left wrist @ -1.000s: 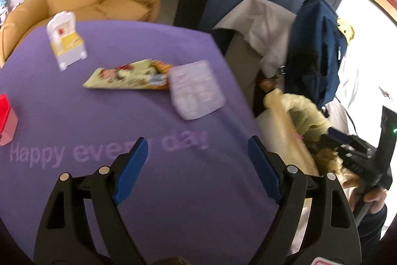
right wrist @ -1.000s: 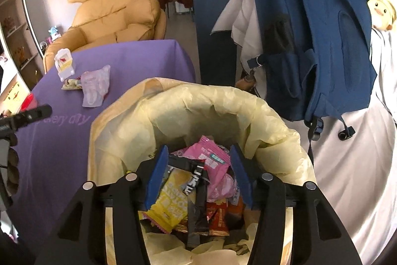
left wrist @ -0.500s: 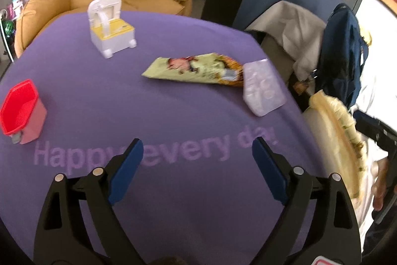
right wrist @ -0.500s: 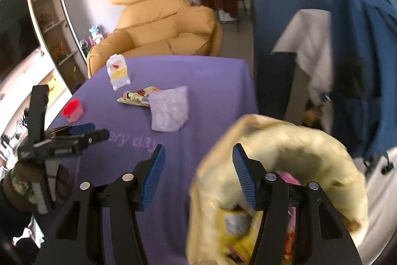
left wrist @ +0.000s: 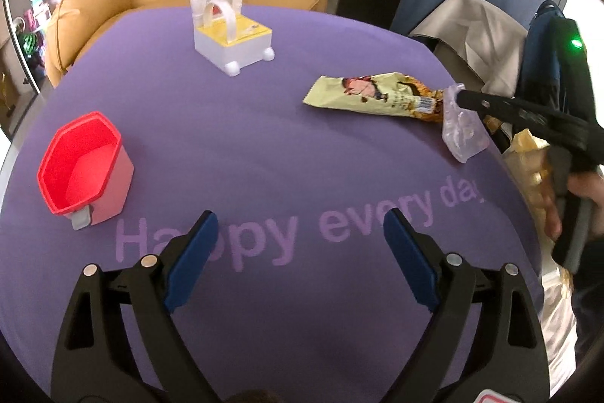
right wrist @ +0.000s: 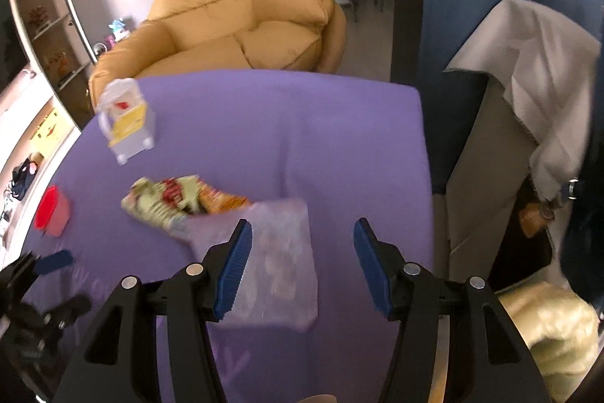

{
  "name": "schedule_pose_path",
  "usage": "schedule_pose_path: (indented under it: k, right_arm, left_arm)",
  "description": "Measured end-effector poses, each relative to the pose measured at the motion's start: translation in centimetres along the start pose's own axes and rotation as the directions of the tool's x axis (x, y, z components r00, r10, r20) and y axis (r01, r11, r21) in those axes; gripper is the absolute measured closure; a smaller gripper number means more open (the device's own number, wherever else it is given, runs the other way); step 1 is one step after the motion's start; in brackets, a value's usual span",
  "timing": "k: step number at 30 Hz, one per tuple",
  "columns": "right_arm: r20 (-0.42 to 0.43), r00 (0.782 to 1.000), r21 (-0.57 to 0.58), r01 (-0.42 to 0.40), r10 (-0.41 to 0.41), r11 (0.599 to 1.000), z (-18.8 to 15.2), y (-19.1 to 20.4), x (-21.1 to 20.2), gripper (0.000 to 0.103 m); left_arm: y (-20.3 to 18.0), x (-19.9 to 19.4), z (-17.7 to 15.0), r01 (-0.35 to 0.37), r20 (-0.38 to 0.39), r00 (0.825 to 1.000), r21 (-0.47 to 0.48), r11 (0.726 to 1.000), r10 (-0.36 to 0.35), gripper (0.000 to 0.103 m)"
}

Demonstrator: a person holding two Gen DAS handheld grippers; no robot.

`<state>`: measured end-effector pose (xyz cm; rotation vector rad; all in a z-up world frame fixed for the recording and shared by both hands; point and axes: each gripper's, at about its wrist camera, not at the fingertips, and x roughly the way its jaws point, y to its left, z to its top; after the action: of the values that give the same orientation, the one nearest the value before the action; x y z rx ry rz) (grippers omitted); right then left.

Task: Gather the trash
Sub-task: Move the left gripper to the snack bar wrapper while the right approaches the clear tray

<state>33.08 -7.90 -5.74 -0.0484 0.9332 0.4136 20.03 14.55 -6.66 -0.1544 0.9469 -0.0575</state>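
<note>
Right tool (right wrist: 300, 261) above clear bag (right wrist: 279, 267), pads apart, gripping nothing.
Bag lay flat under it, touching snack wrapper (right wrist: 177, 204); pads could slip or snag both. Left tool (left wrist: 298, 252) wide apart, empty.

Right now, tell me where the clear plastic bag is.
The clear plastic bag lies near the purple tablecloth's right edge, touching the snack wrapper's right end, just ahead of the right gripper.

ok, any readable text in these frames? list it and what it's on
"Happy every day" – printed in pale letters on the purple tablecloth, partly hidden by the left gripper.
Snack wrapper: cartoon print and a barcode, lettering too small to read.
White toy chair: yellow label, unreadable.
Right wrist view: too blurred to read.
</note>
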Motion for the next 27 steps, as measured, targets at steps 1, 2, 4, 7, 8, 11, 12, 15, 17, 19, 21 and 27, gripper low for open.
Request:
schedule_pose_path:
  k: [1,2,4,7,8,11,12,15,17,19,21,27]
  right_arm:
    - [-0.01,1.0,0.005,-0.009,0.009,1.0,0.2,-0.1,0.5,0.05]
    - [-0.021,1.0,0.008,-0.022,0.022,1.0,0.3,-0.1,0.8,0.054]
    - [-0.046,0.998,-0.004,-0.035,0.035,0.999,0.1,0.1,1.0,0.071]
    - [-0.077,0.997,-0.058,-0.022,0.018,0.998,-1.0,1.0,0.9,0.075]
    - [-0.088,0.996,-0.074,-0.019,0.013,0.997,-1.8,1.3,0.8,0.075]
    - [-0.084,0.996,-0.113,-0.011,0.002,0.993,-3.4,1.8,-0.1,0.075]
    - [-0.086,0.996,-0.117,-0.014,0.004,0.993,-3.9,1.9,-0.4,0.075]
    - [-0.095,0.995,-0.106,-0.032,0.022,0.994,-5.1,1.8,-1.4,0.075]
    - [-0.099,0.995,-0.111,-0.038,0.027,0.993,-5.8,1.8,-2.1,0.075]
    - [-0.095,0.995,-0.112,-0.044,0.034,0.993,-6.3,1.8,-2.5,0.075]
    - [-0.097,0.994,-0.098,-0.057,0.047,0.994,-6.6,1.5,-2.6,0.075]
    - [-0.077,0.996,-0.108,-0.043,0.035,0.993,-8.2,2.3,-3.4,0.066]
  left_arm:
    - [0.1,0.0,0.1,0.008,0.0,1.0,-0.003,1.0,-0.008,0.018]
    - [0.3,-0.1,0.1,0.017,0.004,1.0,-0.005,1.0,-0.017,0.018]
    - [0.6,-0.4,0.6,0.062,0.022,0.998,-0.016,0.998,-0.062,0.018]
    - [0.4,-0.5,1.8,0.119,0.052,0.992,-0.013,0.993,-0.119,0.018]
    - [0.1,-0.4,2.3,0.13,0.058,0.99,-0.003,0.992,-0.129,0.018]
    - [-1.4,0.1,4.5,0.172,0.088,0.981,0.048,0.984,-0.175,0.018]
    - [-2.1,0.5,5.4,0.176,0.098,0.978,0.068,0.982,-0.182,0.018]
    - [-3.9,1.4,8.1,0.192,0.113,0.972,0.117,0.974,-0.205,0.018]
    - [-4.8,1.5,9.6,0.21,0.127,0.965,0.15,0.966,-0.229,0.018]
    - [-5.9,1.9,11.6,0.234,0.129,0.956,0.202,0.951,-0.262,0.018]
    - [-6.6,3.2,13.3,0.274,0.089,0.949,0.235,0.933,-0.301,0.018]
    - [-6.5,8.6,15.2,0.293,-0.065,0.956,0.232,0.927,-0.286,0.018]
